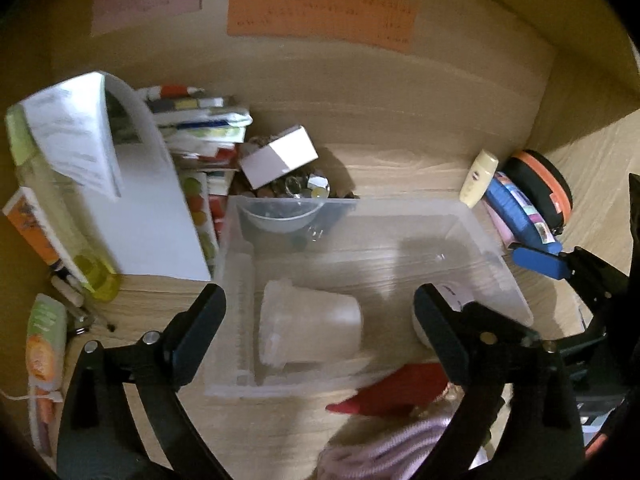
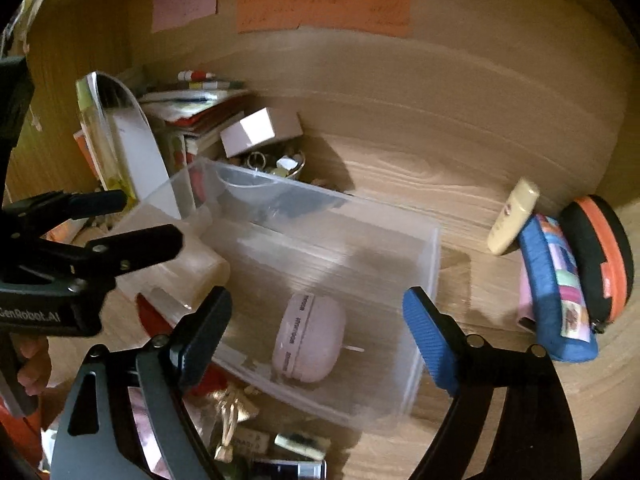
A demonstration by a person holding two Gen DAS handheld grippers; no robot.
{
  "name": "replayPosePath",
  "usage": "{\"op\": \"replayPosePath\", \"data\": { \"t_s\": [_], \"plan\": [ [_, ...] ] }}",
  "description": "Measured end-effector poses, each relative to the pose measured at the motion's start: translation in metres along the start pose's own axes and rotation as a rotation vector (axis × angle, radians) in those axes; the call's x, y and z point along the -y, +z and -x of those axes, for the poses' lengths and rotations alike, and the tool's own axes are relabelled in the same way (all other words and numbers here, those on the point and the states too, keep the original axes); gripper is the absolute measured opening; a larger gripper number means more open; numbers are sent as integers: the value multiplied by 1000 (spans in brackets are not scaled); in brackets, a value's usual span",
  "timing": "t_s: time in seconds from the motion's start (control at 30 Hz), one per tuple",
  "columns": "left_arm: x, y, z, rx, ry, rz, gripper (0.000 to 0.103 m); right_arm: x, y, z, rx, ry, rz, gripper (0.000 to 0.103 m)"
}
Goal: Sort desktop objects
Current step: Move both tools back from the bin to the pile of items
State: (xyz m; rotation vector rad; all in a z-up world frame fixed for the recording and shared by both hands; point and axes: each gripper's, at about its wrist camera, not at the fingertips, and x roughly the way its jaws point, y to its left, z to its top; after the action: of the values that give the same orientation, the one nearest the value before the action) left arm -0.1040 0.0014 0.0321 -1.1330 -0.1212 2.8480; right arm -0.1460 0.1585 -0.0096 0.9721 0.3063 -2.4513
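Both tongs hang spread and hold nothing: left gripper [image 1: 320,300] above the bin [image 1: 496,264], right gripper [image 2: 320,308] over its near side. A cup [image 1: 310,330] lies tipped inside beside a pink case [image 2: 310,338]. I judge the cup light, thin, crushable; I'd pinch its rim gently.

Clear bin [image 2: 420,280], pale pink case [image 2: 308,338], blue patchwork pouch [image 2: 556,280].

writing on orange note [image 1: 320,14] too blurred to read. case [image 1: 424,320] mostly hidden behind left gripper's finger. pink cloth [image 1: 384,448] cut off by bottom edge.
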Motion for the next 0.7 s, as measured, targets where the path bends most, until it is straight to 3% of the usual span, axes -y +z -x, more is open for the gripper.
{"op": "replayPosePath", "data": {
  "t_s": [0.3, 0.7],
  "plan": [
    [-10, -25, 42, 25, 17, -14, 99, -3, -18, 45, 52, -15, -17, 87],
    [-2, -88, 77, -32, 11, -23, 99, -11, -73, 84, 60, -8, -31, 94]
  ]
}}
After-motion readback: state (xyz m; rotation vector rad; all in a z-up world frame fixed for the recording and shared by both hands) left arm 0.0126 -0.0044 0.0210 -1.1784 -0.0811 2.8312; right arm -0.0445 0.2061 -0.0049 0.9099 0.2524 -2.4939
